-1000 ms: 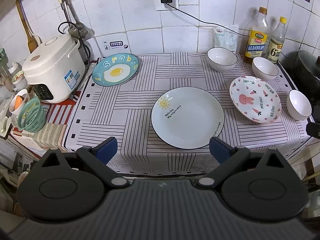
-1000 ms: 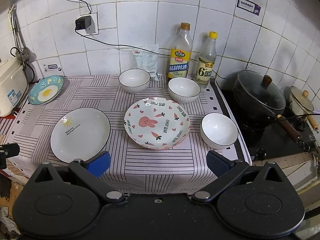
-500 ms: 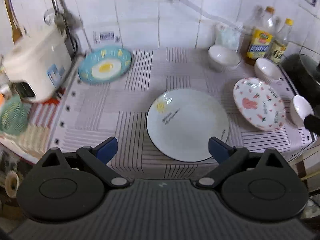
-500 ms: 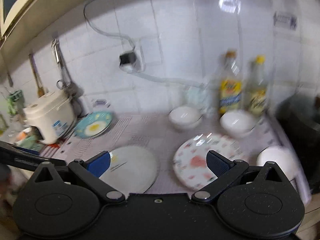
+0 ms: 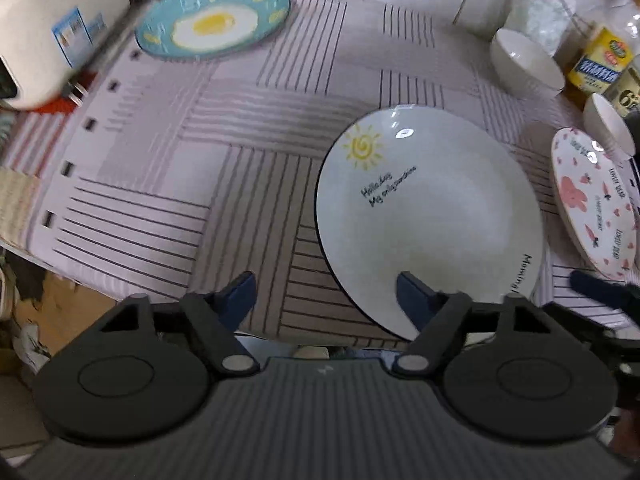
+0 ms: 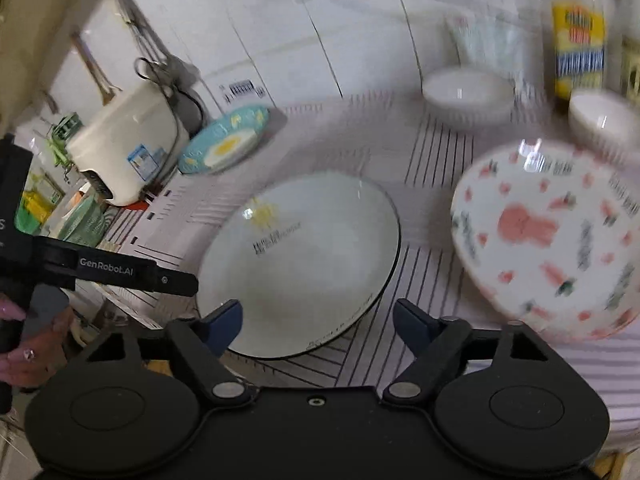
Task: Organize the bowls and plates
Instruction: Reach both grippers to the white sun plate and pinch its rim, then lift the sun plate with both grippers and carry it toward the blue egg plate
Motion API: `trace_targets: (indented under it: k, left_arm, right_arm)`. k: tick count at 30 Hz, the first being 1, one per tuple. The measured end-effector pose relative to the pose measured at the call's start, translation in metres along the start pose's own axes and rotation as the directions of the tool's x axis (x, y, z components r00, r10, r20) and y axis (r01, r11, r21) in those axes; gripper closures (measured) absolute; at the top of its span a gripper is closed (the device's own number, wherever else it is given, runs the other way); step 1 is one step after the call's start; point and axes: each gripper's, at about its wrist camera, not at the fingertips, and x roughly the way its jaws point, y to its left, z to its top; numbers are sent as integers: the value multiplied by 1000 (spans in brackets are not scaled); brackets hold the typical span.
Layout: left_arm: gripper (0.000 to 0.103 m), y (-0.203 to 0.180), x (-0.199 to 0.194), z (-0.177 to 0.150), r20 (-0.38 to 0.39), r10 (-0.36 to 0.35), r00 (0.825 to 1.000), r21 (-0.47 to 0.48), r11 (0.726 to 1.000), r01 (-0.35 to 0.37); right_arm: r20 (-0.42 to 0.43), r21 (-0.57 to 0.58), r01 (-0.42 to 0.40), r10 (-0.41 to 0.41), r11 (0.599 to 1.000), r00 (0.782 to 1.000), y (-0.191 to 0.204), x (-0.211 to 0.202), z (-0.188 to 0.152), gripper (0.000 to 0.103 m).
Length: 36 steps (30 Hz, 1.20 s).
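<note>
1. We are holding the left tongs [image 5: 326, 290] low over the near edge of the table [image 5: 168, 160]. Their jaws are closing, but the pads are not pressing on anything yet; the near rim of the white sun plate [image 5: 432, 216] is lying partly between them.
2. We are bringing the right tongs [image 6: 318, 316] to the same plate [image 6: 304, 264] from its other side. These jaws are closing too, with only the plate's near rim between them and no grip yet.
3. We judge that both tongs are aiming at this plate because it is the biggest and flattest, so it is fitting as the bottom of a stack.
4. The rabbit plate [image 5: 592, 204] is lying just beside it on the right, not touching it as far as we can tell.
5. Two white bowls [image 5: 524, 62] are standing further back, near the bottles [image 5: 600, 64].
6. The blue egg plate [image 5: 212, 20] is resting well apart, beside the rice cooker [image 5: 52, 28].
7. A striped cloth [image 5: 248, 104] is covering the table, and white tiles [image 6: 360, 32] are covering the wall behind.
</note>
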Motion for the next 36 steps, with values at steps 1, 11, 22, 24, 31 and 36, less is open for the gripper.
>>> trace_targets:
  k: [1,11,22,24,31,36]
  left_arm:
    - [37,1,7,1,-6,-1,1000,4,1000,1]
    - [70,16,37,19,-9,-93,996,11,996,93]
    - [79,17,51,29,-46,-177,983,5,984,177]
    - [78,16,51,30,-61,-173,983,19,985,174]
    - [77,20,32,41,-57,-202,978,75,976,206]
    - [77,22,14,66,-11,-192,981,128,973,192]
  right_arm:
    - [-9,20,-4,4,1000,1000,-4,7,-1,28]
    - [6,174,50,-52,984,999,-28,37,-1,80]
    - [21,221,45,-51,974,998,-32,45,-1,85]
    - [22,196,49,-54,979,998,-27,43,3,85]
    - [51,127,49,-56,991,997,-12,27,23,84]
    - [86,116,38,-48,993,995,-4,27,46,83]
